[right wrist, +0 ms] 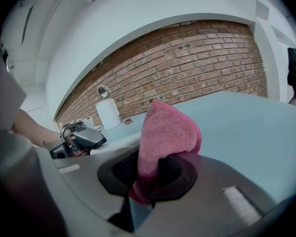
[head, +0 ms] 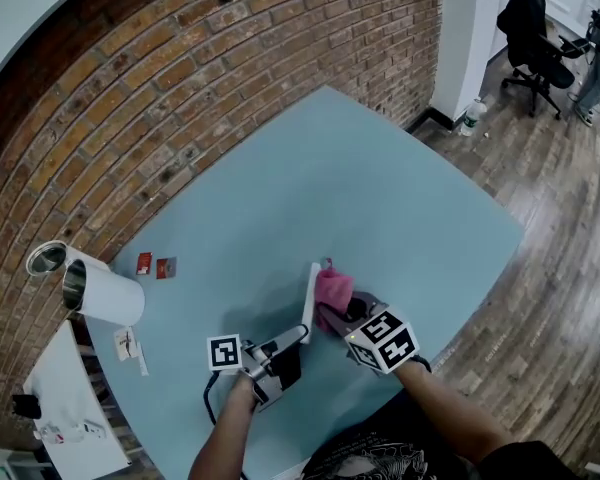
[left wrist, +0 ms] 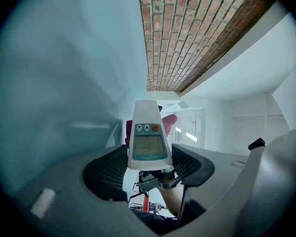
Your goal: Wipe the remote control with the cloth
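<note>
Left gripper (left wrist: pixel 149 166): its jaws stand fairly wide and clamp the lower end of the remote control (left wrist: pixel 148 132) by its two long sides
Remote control: white, lifted off the table and standing out past the jaw tips; its face, with a pale screen and a row of three small buttons, one of them orange, is turned toward the left gripper's camera
Right gripper (right wrist: pixel 153 174): its jaws are drawn close together and pinch a fold of the pink cloth (right wrist: pixel 167 130), which bulges up and out beyond the pads
Cloth against remote: in the head view the pink bundle lies just beside the remote's right-hand side; the left gripper view shows pink behind the remote; whether they touch, I cannot tell
Hands: both forearms come in from the bottom edge of the head view, the two grippers close together
Table (head: pixel 380 198): pale blue top, bare around the grippers
Far-left corner of the table: a white cylinder (head: pixel 105 296) lying on its side, and two small red items (head: pixel 155 265) near it
Surroundings: brick wall (head: pixel 180 68) behind the table, wooden floor (head: pixel 560 218) to the right, a dark office chair (head: pixel 535 38) well apart at the top right
</note>
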Action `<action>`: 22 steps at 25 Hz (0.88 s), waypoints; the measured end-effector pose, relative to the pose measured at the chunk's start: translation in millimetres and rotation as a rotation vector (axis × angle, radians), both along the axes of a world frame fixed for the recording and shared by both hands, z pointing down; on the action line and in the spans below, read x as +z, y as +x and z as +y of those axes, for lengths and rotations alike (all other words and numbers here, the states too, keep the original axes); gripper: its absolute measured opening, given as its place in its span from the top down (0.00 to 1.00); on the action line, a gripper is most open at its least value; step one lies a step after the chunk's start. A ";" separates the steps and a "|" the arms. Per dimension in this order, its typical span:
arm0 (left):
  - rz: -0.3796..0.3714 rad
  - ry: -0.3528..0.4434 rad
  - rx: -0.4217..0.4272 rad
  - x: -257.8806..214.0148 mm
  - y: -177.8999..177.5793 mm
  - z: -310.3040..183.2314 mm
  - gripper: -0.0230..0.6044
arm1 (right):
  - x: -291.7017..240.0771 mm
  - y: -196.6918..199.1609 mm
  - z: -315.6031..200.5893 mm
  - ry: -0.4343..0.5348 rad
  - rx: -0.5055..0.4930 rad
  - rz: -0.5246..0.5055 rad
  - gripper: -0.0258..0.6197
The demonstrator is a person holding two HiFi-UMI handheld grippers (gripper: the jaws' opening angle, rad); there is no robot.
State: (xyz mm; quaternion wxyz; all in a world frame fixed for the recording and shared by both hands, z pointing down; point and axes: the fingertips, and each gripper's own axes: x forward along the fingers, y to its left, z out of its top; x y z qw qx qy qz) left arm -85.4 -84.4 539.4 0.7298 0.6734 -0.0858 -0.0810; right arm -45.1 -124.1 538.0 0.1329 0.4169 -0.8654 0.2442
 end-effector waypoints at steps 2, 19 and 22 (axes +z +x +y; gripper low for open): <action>0.004 -0.003 -0.019 0.5 1.1 -2.6 0.52 | -1.6 -0.9 3.2 0.004 -0.011 0.000 0.86; -0.002 -0.014 -0.172 8.0 10.3 -25.9 0.52 | -14.8 -12.6 26.0 0.029 -0.066 -0.013 0.86; 0.002 -0.019 -0.208 9.1 11.2 -30.7 0.52 | -18.3 -13.9 30.2 0.034 -0.073 -0.019 0.86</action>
